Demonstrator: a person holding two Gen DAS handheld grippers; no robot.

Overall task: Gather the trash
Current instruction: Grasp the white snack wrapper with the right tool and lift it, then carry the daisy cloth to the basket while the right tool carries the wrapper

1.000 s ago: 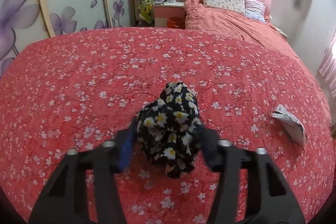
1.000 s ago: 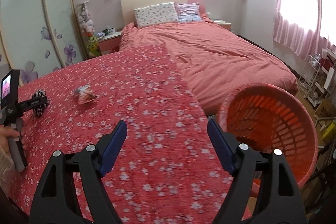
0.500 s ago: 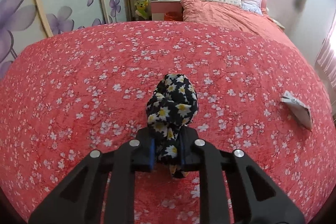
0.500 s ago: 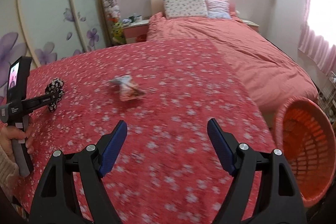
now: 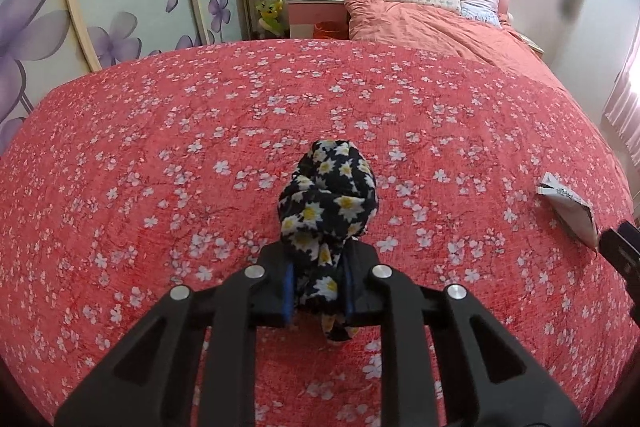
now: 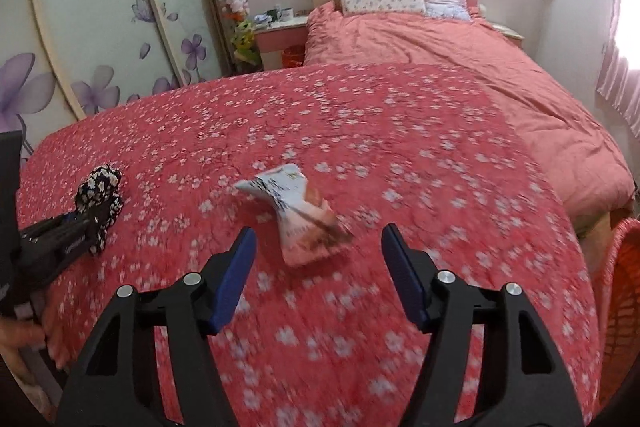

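Left wrist view: a bed [image 5: 140, 155] under a red quilt strewn with white blossoms fills the frame, a plain pink bed [image 5: 440, 31] beyond its far edge. An orange basket [image 6: 624, 291] shows in the right wrist view past the quilt's right edge. Near the middle of the quilt lies a crumpled snack wrapper [image 6: 296, 215], just ahead of the right gripper [image 6: 318, 279], whose jaws have just been closing and stand apart with nothing between them. The left gripper [image 5: 318, 287] has its jaws clamped on a knotted black daisy-print cloth [image 5: 328, 203], toward the quilt's left edge.
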